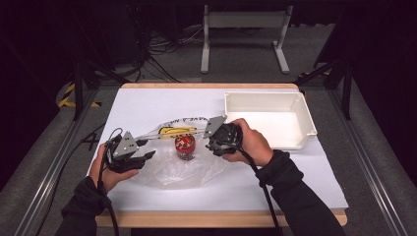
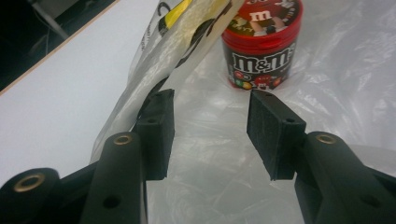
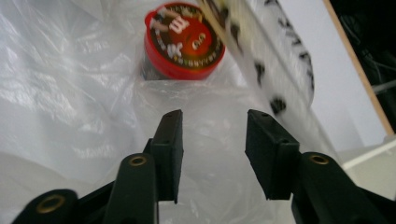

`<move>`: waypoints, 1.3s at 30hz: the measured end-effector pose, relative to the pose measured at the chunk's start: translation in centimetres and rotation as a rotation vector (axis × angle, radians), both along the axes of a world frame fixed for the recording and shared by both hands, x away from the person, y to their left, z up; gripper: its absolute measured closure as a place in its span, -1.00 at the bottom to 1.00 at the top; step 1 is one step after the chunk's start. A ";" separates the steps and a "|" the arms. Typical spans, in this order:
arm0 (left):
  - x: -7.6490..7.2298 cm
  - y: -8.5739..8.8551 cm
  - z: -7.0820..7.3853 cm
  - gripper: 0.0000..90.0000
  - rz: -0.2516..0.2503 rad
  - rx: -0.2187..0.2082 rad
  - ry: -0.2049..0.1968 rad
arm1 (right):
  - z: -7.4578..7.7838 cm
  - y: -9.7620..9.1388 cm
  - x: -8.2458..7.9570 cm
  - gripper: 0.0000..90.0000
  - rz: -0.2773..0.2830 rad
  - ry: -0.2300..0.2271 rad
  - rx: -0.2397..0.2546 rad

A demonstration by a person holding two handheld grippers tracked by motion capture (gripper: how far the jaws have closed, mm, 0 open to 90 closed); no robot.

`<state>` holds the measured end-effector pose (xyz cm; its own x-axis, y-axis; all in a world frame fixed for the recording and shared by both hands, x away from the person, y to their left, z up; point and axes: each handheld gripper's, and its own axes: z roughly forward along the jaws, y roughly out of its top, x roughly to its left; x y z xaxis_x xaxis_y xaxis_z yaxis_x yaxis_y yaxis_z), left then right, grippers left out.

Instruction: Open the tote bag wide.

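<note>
- Overhead light is falling brightly on the white bench [image 1: 147, 105]; surroundings are lying dim.
- Glare is showing on the plastic bag [image 3: 56, 84].
- Motion blur is smearing the right gripper view's upper edge.

A white-topped table [image 1: 147, 105] with a wooden edge is seen. On it are laid a clear plastic bag [image 1: 172, 169] and a white tray [image 1: 268, 118], apart.

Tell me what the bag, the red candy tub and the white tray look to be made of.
Bag: thin clear plastic film, glossy; it crinkles and the table shows through.
Candy tub: seemingly hard plastic, shiny red lid and rim, printed dark wrap label; the wall could be coated card.
Tray: likely moulded white plastic, smooth matte, thin even walls with rounded corners.
</note>
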<state>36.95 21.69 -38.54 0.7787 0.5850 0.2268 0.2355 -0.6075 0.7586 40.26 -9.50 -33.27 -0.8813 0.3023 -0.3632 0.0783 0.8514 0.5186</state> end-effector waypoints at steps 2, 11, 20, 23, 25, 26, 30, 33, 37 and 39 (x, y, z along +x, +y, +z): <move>0.0 -0.1 0.0 0.23 -0.013 0.011 0.002 | 0.0 0.7 0.2 0.13 0.015 -0.015 -0.027; 1.4 -0.4 -1.1 0.19 0.017 0.062 0.050 | -2.3 2.0 3.1 -0.04 -0.008 0.045 -0.140; 3.2 0.9 -2.1 1.00 0.127 0.090 0.079 | -3.5 2.4 5.2 -0.33 -0.064 0.044 -0.166; 3.7 1.7 -2.5 1.00 0.142 0.068 0.121 | -3.7 2.6 5.3 -0.36 -0.064 0.050 -0.156; 3.8 2.1 -2.7 0.91 0.168 0.034 0.120 | -3.6 2.6 5.2 -0.36 -0.068 0.049 -0.155; 3.8 2.2 -2.7 0.50 0.210 0.021 0.109 | -3.6 2.7 5.2 -0.36 -0.068 0.046 -0.156; 3.7 2.6 -2.7 -0.34 0.264 -0.010 0.102 | -3.2 2.4 4.9 -0.37 -0.075 0.040 -0.137; 3.8 2.2 -3.0 -0.40 0.262 0.019 0.129 | -3.1 2.0 4.8 -0.37 -0.084 0.043 -0.136; 4.1 1.5 -4.1 0.00 0.229 0.104 0.175 | -3.1 1.6 4.8 -0.36 -0.095 0.050 -0.144; 4.3 1.3 -4.6 0.07 0.232 0.123 0.195 | -3.1 1.4 4.8 -0.36 -0.095 0.053 -0.137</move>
<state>41.22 23.00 -43.09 0.6639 0.7292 0.1662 0.5119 -0.6050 0.6099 45.04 -8.06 -36.38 -0.8700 0.3359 -0.3610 0.1859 0.9015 0.3908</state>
